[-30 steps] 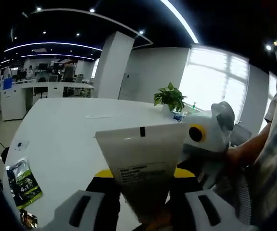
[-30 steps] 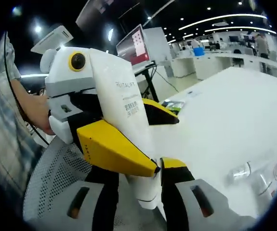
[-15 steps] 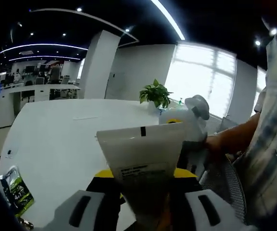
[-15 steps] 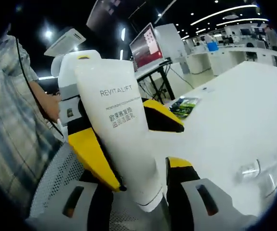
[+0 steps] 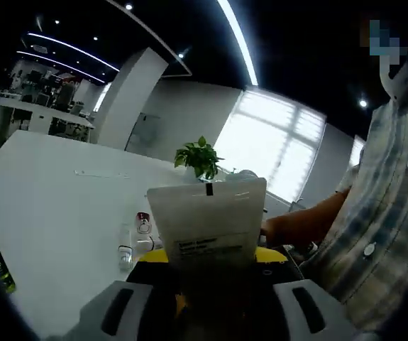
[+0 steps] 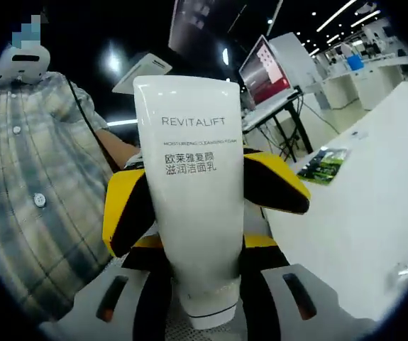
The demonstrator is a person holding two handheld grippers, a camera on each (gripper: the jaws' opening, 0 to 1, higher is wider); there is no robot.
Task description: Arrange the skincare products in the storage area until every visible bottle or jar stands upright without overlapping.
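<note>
In the right gripper view a white cleanser tube printed REVITALIFT stands in the centre of the frame, crimped end up and cap end down at the bottom centre. The right gripper has its fingers clenched on the lower part of the tube, just above the cap. Behind the tube, the left gripper comes in with its yellow and black fingers pressed on both sides of the tube's middle. A person in a plaid shirt takes up the left of the frame. A white desk runs along the right side, with a green packet lying on it at right centre. A monitor stands in the upper right.

In the left gripper view the same tube is seen in the lower centre, its flat crimped edge facing up, grasped between the fingers of the left gripper. The desk spreads over the left half; small bottles lie on it just left of the tube, too small to tell apart. A potted plant stands on the desk above the tube. The plaid sleeve and forearm reach in from the right. Bright windows fill the wall at centre right.
</note>
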